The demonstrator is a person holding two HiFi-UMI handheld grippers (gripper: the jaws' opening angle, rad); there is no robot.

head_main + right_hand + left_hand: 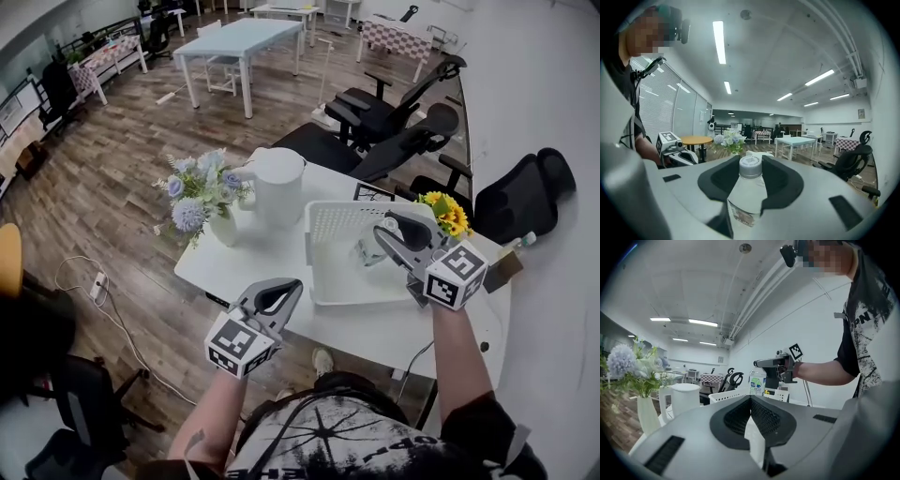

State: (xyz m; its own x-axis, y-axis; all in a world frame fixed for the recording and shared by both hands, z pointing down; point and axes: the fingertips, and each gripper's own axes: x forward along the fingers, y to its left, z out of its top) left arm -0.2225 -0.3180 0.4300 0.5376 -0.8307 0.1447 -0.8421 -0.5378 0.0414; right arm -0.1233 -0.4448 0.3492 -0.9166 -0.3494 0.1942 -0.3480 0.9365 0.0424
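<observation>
My right gripper [384, 231] is shut on a clear water bottle [367, 251] with a white cap, held over the white plastic basket [323, 212] on the white table [248, 267]. In the right gripper view the bottle [746, 194] stands upright between the jaws of that gripper [750, 174]. My left gripper [292, 285] hovers near the table's front edge, shut with nothing in it. The left gripper view shows its own jaws [751, 402] closed together, and beyond them the right gripper [769, 363] with the bottle [757, 381] above the basket [724, 396].
A white pitcher [279, 186] and a vase of blue flowers [201, 193] stand on the table's left part. Yellow flowers [448, 214] sit at the right edge. Black office chairs [394, 122] crowd behind the table. More tables stand farther back on the wood floor.
</observation>
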